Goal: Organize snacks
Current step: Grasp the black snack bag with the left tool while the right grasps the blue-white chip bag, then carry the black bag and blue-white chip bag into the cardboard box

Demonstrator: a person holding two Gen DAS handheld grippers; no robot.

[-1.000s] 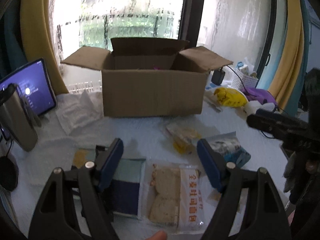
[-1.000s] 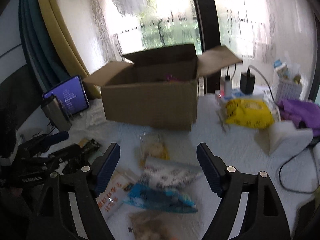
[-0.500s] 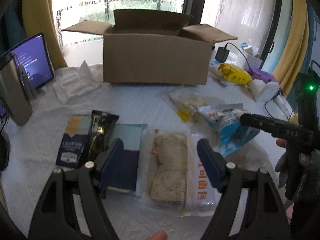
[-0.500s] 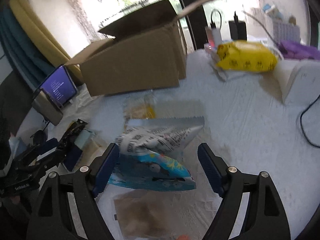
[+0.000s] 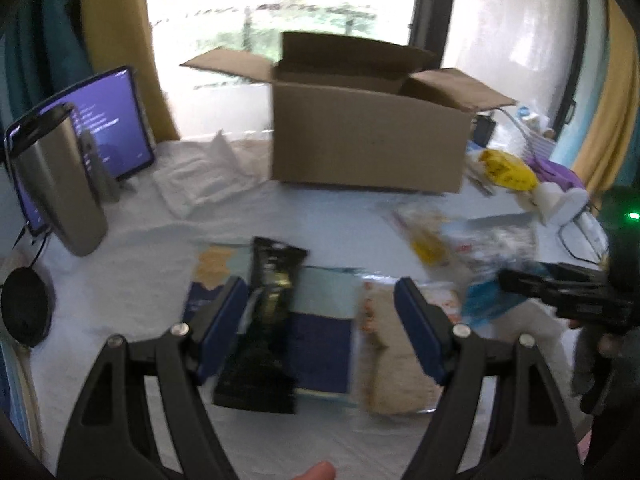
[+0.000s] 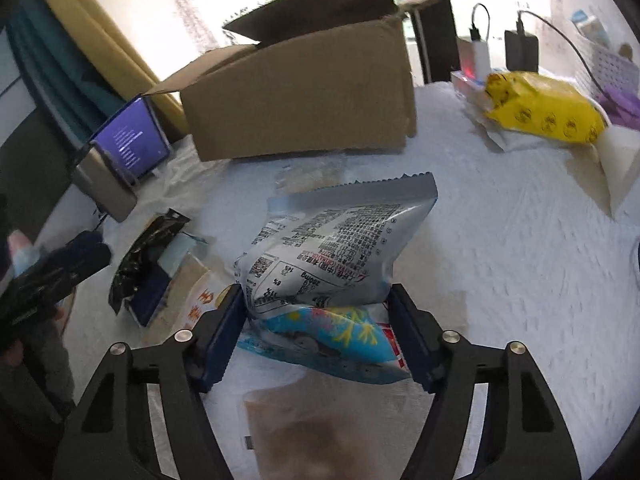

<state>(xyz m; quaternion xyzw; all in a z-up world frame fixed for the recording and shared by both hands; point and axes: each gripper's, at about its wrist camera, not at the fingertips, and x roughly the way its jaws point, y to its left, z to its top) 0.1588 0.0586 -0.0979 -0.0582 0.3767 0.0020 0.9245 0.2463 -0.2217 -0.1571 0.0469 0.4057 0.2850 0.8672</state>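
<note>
An open cardboard box [image 5: 370, 144] stands at the back of the white table; it also shows in the right wrist view [image 6: 300, 96]. My left gripper [image 5: 320, 320] is open above a black snack pack [image 5: 268, 320], a blue-and-teal packet [image 5: 324, 312] and a clear bag of biscuits [image 5: 392, 364]. My right gripper [image 6: 316, 328] has closed in on a silver-and-blue snack bag [image 6: 332, 252]; both pads touch its sides. A clear bag with brown contents [image 6: 312, 436] lies below it.
A metal tumbler [image 5: 56, 184] and a tablet [image 5: 108, 120] stand at the left. A yellow pack [image 6: 544, 112], chargers [image 6: 520, 52] and cables are at the right. A small clear snack bag [image 5: 420, 232] lies before the box. White cloths [image 5: 200, 176] lie beside the box.
My right gripper dropped onto the silver-and-blue bag and narrowed until its pads touch it. My left gripper shifted left over the black pack and blue packet.
</note>
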